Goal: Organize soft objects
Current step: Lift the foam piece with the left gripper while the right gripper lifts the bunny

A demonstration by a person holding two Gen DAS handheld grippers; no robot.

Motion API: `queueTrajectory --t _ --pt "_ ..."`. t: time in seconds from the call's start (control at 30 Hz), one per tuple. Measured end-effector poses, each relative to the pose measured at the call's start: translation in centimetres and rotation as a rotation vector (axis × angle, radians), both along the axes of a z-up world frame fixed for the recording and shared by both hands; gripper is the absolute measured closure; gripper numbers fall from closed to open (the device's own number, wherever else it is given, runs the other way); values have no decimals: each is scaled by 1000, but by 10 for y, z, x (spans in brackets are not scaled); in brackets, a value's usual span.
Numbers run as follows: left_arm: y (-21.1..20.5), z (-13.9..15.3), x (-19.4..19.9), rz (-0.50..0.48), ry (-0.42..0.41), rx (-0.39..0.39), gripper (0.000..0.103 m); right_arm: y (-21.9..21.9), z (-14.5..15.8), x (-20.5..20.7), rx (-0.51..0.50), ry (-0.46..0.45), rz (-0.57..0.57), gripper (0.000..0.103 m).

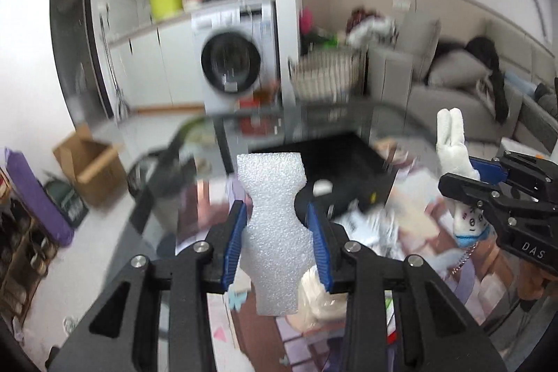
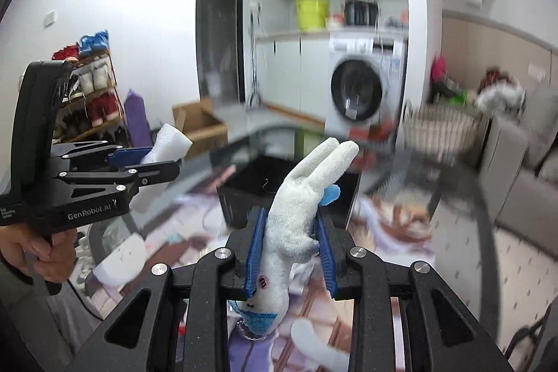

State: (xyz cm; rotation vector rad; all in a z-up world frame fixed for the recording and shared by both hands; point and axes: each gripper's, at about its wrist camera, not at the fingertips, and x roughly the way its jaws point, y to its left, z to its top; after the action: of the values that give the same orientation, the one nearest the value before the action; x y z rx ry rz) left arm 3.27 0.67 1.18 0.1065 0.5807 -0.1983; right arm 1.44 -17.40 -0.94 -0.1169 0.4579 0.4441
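The left gripper [image 1: 277, 246] is clamped on a white foam block [image 1: 275, 232], and the blue pads [image 1: 235, 243] press into its narrow middle, with the wide top sticking out ahead of the tips. The foam looks very light and bumpy, like tiny beads stuck together, and it gives a little where it is pinched, so a soft squeeze at the waist is the best place to hold it; a hard squeeze could dent or snap it. The right gripper [image 2: 291, 250] is squeezed around a small white bunny [image 2: 296, 218], holding its body between the pads, ears pointing forward and the face with a blue mask hanging back toward the camera. The bunny is fluffy, floppy and light, so it will bend and droop, but it should not slip, because the fuzzy cloth catches on the ribbed pads. A short chain seems to hang by its head and could snag. Just ahead of and below both grippers sits a black box [image 2: 244, 194] with an open top, on a glass worktop [image 1: 348, 114] over a colourful mat. I think the soft things belong in that box. The room behind is blurry.
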Motion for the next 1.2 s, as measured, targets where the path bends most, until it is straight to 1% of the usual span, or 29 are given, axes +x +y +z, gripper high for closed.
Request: queueTrajectory --t 0.1,0.17,0.23,0.33,0.47,0.67,0.73,0.83,1.07,1.2 --pt "1 15 -19 12 -127 -5 68 6 16 -20 12 -104 22 74" --pt "4 21 -27 9 -201 -10 68 7 21 -30 25 -154 22 74" --pt "4 25 -36 -12 -248 -12 68 7 27 -42 50 -203 17 73" --pt "7 27 -46 -6 -298 -28 68 6 35 -58 87 -260 -5 73" --pt "8 24 -47 -37 -276 -23 68 11 41 -75 83 -298 0 73" --pt "7 23 -44 -40 -268 -28 68 15 37 -78 85 -286 25 73" --pt "7 24 -44 -36 -268 -29 68 14 37 -77 95 -284 39 73" --pt "2 24 -45 -24 -272 -10 68 14 36 -75 93 -281 49 73" --pt "-3 25 -48 -28 -278 -23 68 11 36 -68 102 -265 48 73" --pt "-3 28 -46 -29 -282 -30 68 5 42 -57 116 -264 46 73"
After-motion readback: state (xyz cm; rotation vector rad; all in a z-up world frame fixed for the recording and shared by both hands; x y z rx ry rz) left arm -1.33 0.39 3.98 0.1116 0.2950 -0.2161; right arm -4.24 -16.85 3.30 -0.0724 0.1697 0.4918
